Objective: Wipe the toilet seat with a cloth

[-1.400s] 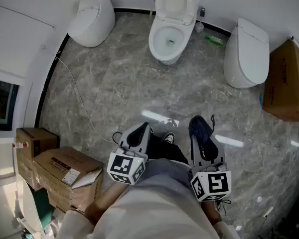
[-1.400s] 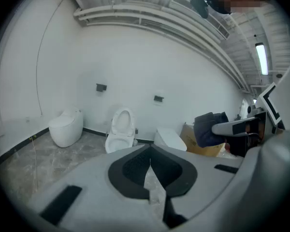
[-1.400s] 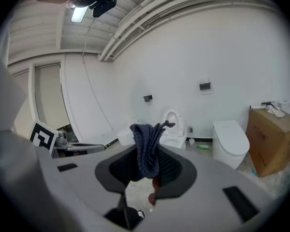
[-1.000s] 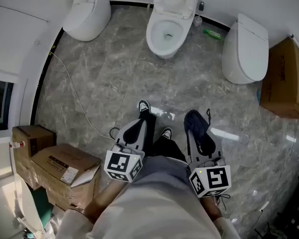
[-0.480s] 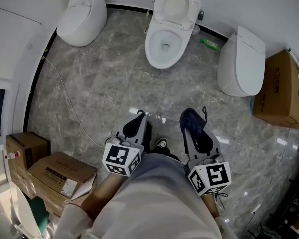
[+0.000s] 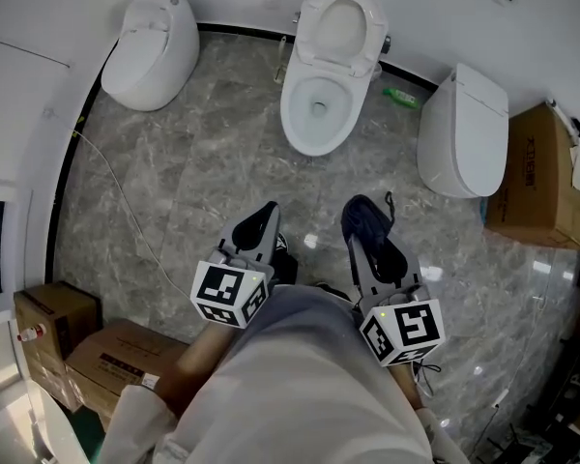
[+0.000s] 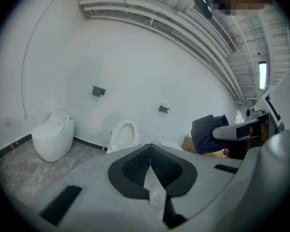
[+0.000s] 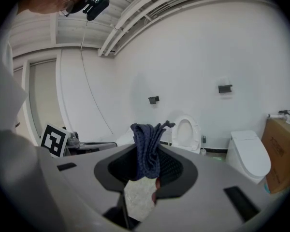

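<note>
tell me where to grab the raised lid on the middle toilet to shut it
Take the lid by its free top rim, coming from the front over the bowl. It stands upright near the wall, hinged at its base, so likely only that rim is free.

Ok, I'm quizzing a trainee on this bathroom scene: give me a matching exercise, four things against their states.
Things:
1. left gripper
2. right gripper
3. middle toilet
4. left toilet

States:
A. lid raised
B. shut, nothing held
C. lid down
D. shut on the dark cloth

Pairs: 1-B, 2-D, 3-A, 4-C
</note>
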Demonstrator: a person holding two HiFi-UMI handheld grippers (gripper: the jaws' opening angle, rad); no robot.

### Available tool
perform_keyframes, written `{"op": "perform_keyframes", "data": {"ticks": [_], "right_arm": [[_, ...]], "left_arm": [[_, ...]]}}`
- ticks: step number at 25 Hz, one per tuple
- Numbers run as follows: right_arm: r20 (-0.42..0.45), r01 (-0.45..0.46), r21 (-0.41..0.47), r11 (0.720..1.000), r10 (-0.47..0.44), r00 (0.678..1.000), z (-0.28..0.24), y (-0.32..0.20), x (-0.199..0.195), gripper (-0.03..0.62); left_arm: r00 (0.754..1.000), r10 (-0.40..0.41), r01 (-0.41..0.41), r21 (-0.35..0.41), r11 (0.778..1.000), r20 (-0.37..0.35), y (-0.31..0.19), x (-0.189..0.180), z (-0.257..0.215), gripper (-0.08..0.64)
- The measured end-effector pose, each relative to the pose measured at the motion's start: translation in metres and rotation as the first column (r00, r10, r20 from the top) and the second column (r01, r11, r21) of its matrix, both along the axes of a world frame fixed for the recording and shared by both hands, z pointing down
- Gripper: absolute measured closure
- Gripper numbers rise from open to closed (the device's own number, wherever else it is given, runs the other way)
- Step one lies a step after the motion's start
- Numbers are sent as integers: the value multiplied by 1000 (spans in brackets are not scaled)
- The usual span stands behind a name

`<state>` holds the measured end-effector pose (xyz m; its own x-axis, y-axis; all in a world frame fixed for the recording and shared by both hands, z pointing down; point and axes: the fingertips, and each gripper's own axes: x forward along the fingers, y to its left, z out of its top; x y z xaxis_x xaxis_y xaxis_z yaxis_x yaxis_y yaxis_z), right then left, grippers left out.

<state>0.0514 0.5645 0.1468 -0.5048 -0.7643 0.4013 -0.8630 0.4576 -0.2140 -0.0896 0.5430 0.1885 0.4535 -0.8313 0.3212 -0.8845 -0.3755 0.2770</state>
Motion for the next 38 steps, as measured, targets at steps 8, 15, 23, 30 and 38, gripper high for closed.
{"op": "perform_keyframes", "data": {"ticks": [8, 15, 23, 30, 38], "right_arm": [[-9, -10, -7, 1000, 10, 1000, 4, -33, -37, 494], [-18, -6, -18, 1000, 5, 1000, 8, -53, -52, 494], [0, 7, -20, 1000, -7, 1000, 14, -100, -54, 494], [-3, -25, -23, 999, 25, 1000, 25, -167, -51, 494], [12, -93, -49, 994, 93, 996, 34, -262, -12, 497]], "left_arm": [[1000, 5, -5, 3, 1000, -19, -32, -38, 0, 551], [1000, -10, 9, -29, 1000, -30, -46, -57, 9, 551], [1000, -22, 22, -41, 999, -11, -86, -57, 14, 551], [1000, -2, 2, -31, 1000, 4, -154, -53, 12, 551], [999, 40, -39, -26, 999, 26, -257, -21, 8, 551]]}}
